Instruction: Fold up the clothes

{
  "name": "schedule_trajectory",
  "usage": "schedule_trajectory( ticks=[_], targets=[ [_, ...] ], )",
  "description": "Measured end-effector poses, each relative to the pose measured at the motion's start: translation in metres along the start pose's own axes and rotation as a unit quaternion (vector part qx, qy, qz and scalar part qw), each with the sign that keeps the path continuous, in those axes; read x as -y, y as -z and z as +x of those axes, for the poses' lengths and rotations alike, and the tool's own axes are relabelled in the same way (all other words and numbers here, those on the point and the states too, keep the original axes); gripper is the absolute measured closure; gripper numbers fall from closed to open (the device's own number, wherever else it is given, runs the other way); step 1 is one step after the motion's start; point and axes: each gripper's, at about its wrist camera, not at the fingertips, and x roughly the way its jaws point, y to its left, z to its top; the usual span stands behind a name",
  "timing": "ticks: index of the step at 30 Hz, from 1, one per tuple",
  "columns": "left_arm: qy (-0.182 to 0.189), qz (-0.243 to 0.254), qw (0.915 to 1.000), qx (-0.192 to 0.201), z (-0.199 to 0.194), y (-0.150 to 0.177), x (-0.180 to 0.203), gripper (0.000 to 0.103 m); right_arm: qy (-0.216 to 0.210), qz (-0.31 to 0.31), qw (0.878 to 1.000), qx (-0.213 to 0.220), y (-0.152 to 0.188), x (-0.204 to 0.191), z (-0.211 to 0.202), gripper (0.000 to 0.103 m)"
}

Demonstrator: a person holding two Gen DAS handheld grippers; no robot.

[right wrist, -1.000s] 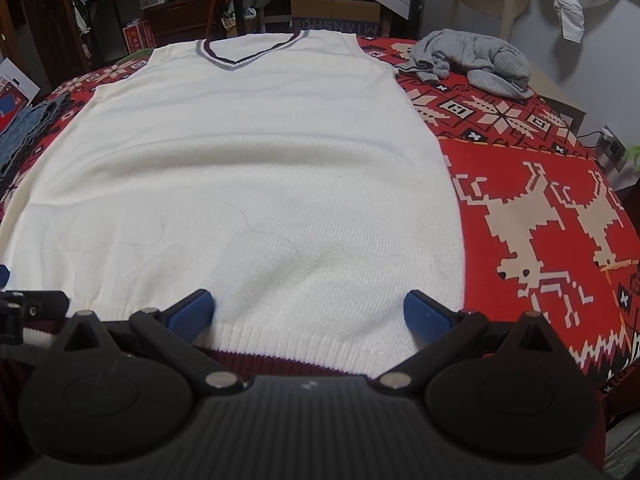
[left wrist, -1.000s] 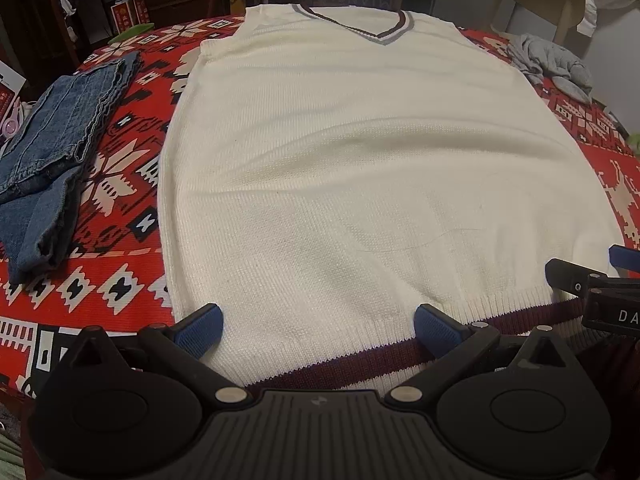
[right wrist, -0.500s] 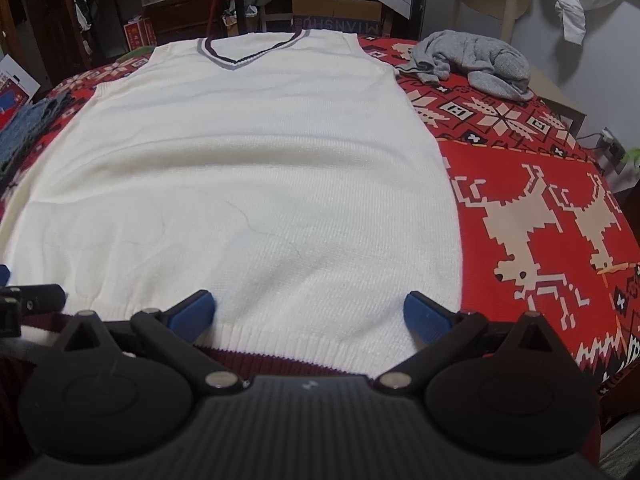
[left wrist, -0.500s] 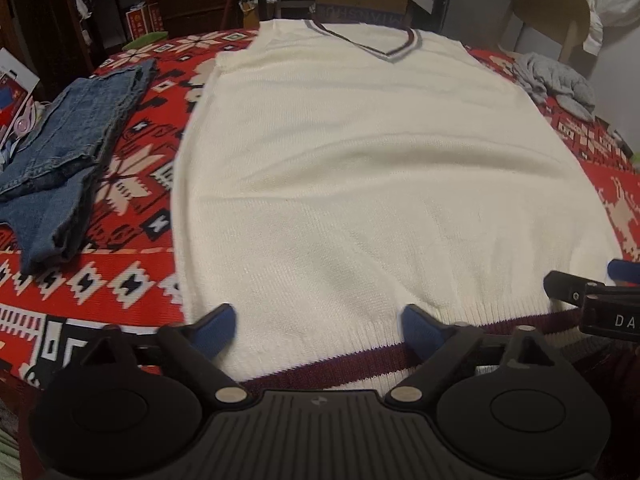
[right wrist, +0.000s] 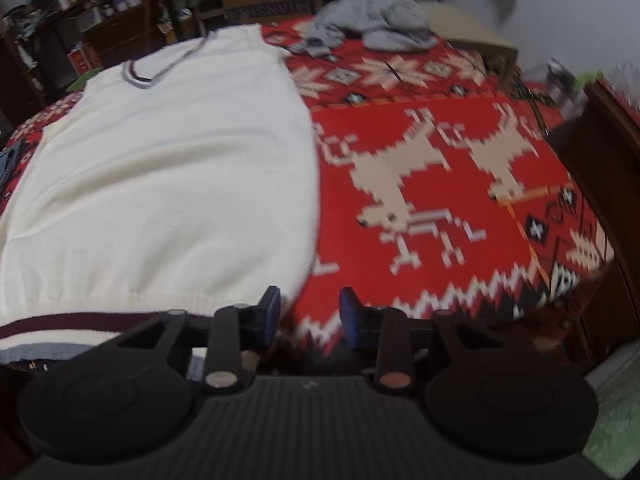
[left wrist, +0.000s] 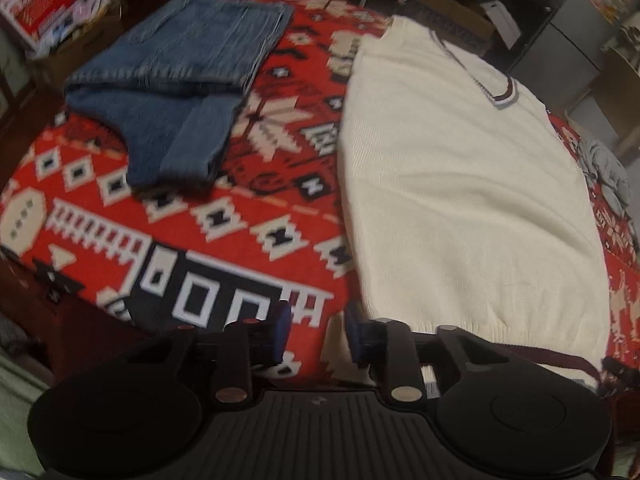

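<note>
Both tongs (left wrist: 316, 334) (right wrist: 308, 316) narrower — swung outward

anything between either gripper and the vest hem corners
Nothing visible. The left gripper sits at the vest's left hem corner, the right gripper at its right one; only bare blanket shows between the open jaws. The jeans lie off to the left.

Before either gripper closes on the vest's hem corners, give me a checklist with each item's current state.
1. Cream vest lies flat and spread: ok.
2. Left gripper open, at the hem's left corner: ok.
3. Right gripper open, at the hem's right corner: ok.
4. Hem between either gripper's fingers: not ok, both gaps show the tablecloth.
5. Folded jeans off the vest: ok.
6. Grey garment off the vest: ok.
</note>
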Motion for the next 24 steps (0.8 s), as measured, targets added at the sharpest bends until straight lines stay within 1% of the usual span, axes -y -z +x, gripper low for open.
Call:
schedule_trajectory(
  ticks=[1, 3, 5, 7, 11, 13, 16, 18, 20, 22, 24],
  targets=[
    [0.011, -0.005, 0.9999, -0.004, 0.001, 0.001, 0.001, 0.078, -0.002, 0.008, 1.000, -0.004, 0.002, 0.003, 0.001, 0.077],
    [0.029, -0.003, 0.9995, -0.007, 0.001, 0.003, 0.005, 0.078, -0.008, 0.011, 1.000, -0.008, 0.003, 0.002, 0.002, 0.077],
    [0.037, 0.005, 0.9993, -0.008, 0.000, 0.006, 0.012, 0.077, -0.016, 0.011, 1.000, -0.009, 0.002, -0.002, 0.002, 0.077],
    [0.040, 0.007, 0.9991, -0.012, 0.001, 0.009, 0.015, 0.071, -0.024, 0.011, 1.000, -0.011, 0.001, -0.006, 0.002, 0.076],
    [0.047, -0.013, 0.9986, -0.019, 0.000, 0.010, 0.009, 0.068, -0.039, 0.010, 0.999, -0.015, 0.000, -0.014, 0.002, 0.075],
    [0.052, -0.014, 0.9984, -0.014, -0.003, 0.008, 0.007, 0.060, -0.039, 0.007, 0.999, -0.019, 0.001, -0.017, 0.002, 0.075],
    [0.079, -0.029, 0.9963, -0.019, -0.007, 0.006, 0.005, 0.052, -0.042, 0.007, 0.999, -0.025, 0.003, -0.018, 0.001, 0.075],
    [0.085, -0.035, 0.9956, -0.018, -0.010, 0.007, 0.005, 0.051, -0.045, 0.012, 0.998, -0.029, 0.003, -0.017, 0.001, 0.075],
    [0.088, -0.030, 0.9956, -0.016, -0.012, 0.007, 0.007, 0.048, -0.046, 0.014, 0.998, -0.031, 0.004, -0.017, 0.000, 0.075],
    [0.089, -0.025, 0.9955, -0.020, -0.005, 0.007, 0.010, 0.042, -0.047, 0.018, 0.998, -0.033, 0.005, -0.016, 0.001, 0.075],
    [0.091, -0.020, 0.9954, -0.024, 0.001, 0.007, 0.014, 0.043, -0.048, 0.022, 0.998, -0.033, 0.004, -0.017, 0.002, 0.075]
  ],
)
